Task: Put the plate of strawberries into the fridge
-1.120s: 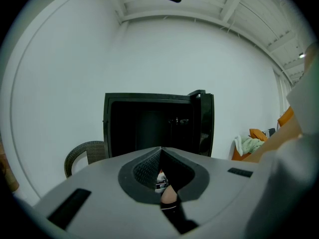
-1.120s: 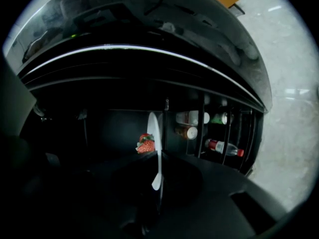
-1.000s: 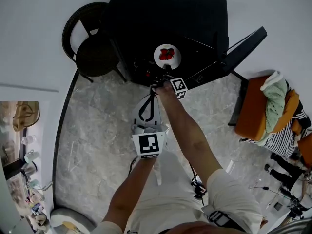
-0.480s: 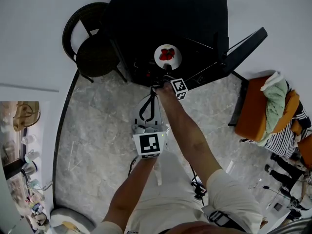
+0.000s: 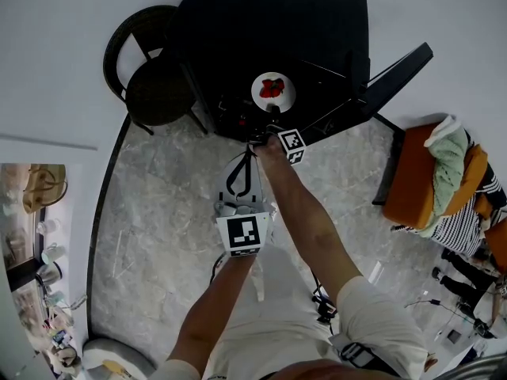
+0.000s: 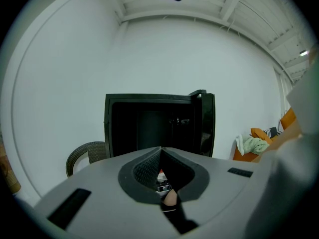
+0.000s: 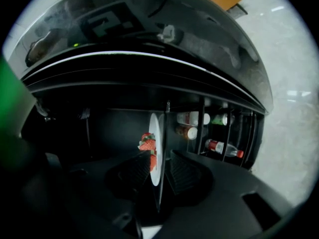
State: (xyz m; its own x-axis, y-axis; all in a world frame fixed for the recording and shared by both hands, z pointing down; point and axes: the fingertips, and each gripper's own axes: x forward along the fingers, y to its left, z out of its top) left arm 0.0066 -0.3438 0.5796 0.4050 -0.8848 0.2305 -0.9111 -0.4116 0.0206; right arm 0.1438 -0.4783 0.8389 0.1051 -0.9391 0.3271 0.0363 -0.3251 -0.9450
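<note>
The left gripper (image 5: 248, 157) is held nearest, its jaws closed together on nothing. Beyond it, the jaws of the right gripper (image 7: 158, 159) have just been opened wide. The plate (image 7: 155, 133) of strawberries (image 7: 147, 144) is seen loose between them, inside the open black fridge (image 5: 269, 22).

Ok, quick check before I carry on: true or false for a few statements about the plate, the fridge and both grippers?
The plate of strawberries sits inside the fridge. True.
The right gripper is clamped on the plate. False: its jaws have just been opening; the rim stands between them, clear of the pads.
The fridge door is closed. False: it stands open.
Bottles show right of the plate in the right gripper view. True.
The left gripper holds the plate. False: it is shut and empty, back from the fridge.
</note>
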